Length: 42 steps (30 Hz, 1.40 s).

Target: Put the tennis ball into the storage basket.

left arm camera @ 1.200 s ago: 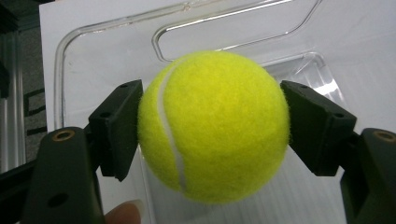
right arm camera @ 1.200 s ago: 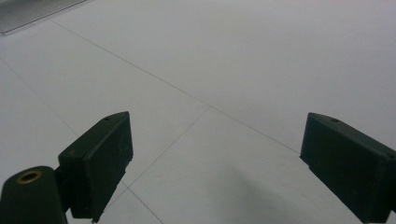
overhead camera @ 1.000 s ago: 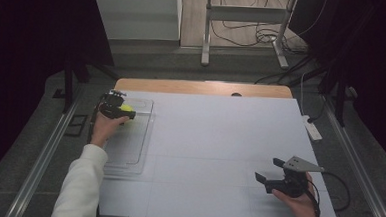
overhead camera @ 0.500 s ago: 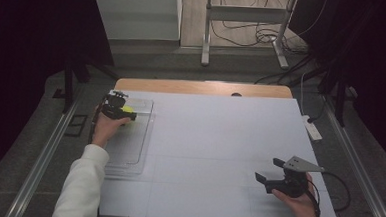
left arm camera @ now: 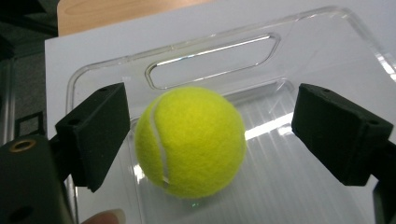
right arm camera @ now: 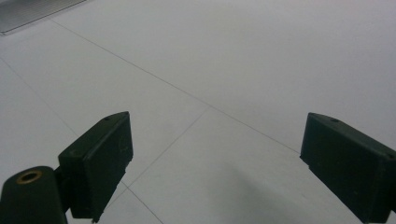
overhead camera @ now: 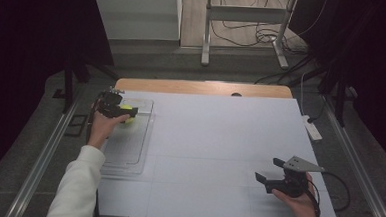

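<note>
The step in hand looks like the release: the left gripper has just been opening its jaws, and the tennis ball sits between them with a gap on either side — no pad presses on it. The ball rests in the clear tray, near the end with the handle slot, at about ten o'clock on the white table in the high view. The right gripper hovers at about four o'clock, jaws spread wide over bare tabletop, holding nothing. Next, I judge, the left hand must draw straight back without nudging the ball — it could roll.
</note>
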### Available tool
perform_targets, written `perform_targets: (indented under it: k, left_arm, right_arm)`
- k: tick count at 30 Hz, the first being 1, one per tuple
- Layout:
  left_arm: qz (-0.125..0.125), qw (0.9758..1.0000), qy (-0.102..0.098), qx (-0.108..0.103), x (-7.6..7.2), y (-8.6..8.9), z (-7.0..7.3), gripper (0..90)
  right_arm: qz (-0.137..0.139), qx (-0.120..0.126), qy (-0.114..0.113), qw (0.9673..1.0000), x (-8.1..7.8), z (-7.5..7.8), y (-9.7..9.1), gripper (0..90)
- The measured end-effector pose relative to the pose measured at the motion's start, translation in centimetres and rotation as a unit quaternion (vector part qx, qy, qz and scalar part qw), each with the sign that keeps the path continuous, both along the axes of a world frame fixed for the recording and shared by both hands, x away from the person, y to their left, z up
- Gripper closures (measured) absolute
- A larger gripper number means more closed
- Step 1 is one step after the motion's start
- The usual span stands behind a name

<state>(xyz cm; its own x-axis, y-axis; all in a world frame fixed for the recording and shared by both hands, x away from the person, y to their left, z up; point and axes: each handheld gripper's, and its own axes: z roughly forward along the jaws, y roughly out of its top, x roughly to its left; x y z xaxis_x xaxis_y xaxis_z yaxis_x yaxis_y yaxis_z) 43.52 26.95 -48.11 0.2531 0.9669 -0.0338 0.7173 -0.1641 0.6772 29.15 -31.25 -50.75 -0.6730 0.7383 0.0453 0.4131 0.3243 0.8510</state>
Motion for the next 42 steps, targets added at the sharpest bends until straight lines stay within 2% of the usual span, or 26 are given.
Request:
perform_targets:
  k: [8,12,16,20,25,31,36,40,42]
  left_arm:
    - [-0.022,0.9988,-0.026,-0.035,-1.6,0.3,0.8,12.2]
    - [-0.031,0.9970,-0.035,-0.062,-2.6,0.4,1.2,11.7]
    - [-0.040,0.9959,-0.040,-0.071,-3.3,0.3,1.5,11.6]
    - [-0.056,0.9931,-0.049,-0.090,-4.6,0.1,1.7,11.6]
    - [-0.076,0.9905,-0.058,-0.099,-6.2,-0.6,1.9,11.7]
    - [-0.107,0.9852,-0.066,-0.116,-8.4,-1.8,1.9,11.6]
    - [-0.128,0.9817,-0.076,-0.119,-9.9,-2.5,1.9,11.1]
    - [-0.142,0.9779,-0.081,-0.131,-11.9,-2.9,1.5,11.0]
    - [-0.144,0.9774,-0.082,-0.131,-12.7,-3.0,1.4,11.0]
  right_arm:
    - [0.001,0.001,0.001,1.0000,0.1,0.0,0.0,9.3]
    - [0.000,0.002,0.001,1.0000,0.2,0.0,0.0,9.3]
    - [0.001,0.004,0.001,1.0000,0.2,0.0,0.0,9.3]
    - [0.001,0.003,0.002,1.0000,0.2,0.0,-0.1,9.3]
    - [0.003,0.004,0.001,1.0000,0.3,0.0,0.0,9.4]
    - [0.005,0.003,0.001,1.0000,0.4,0.0,0.0,9.4]
    - [0.007,0.006,0.001,1.0000,0.3,0.0,-0.1,9.4]
    - [0.006,0.007,-0.001,1.0000,0.2,0.2,-0.2,9.4]
    - [0.006,0.008,-0.002,0.9999,0.2,0.2,-0.1,9.4]
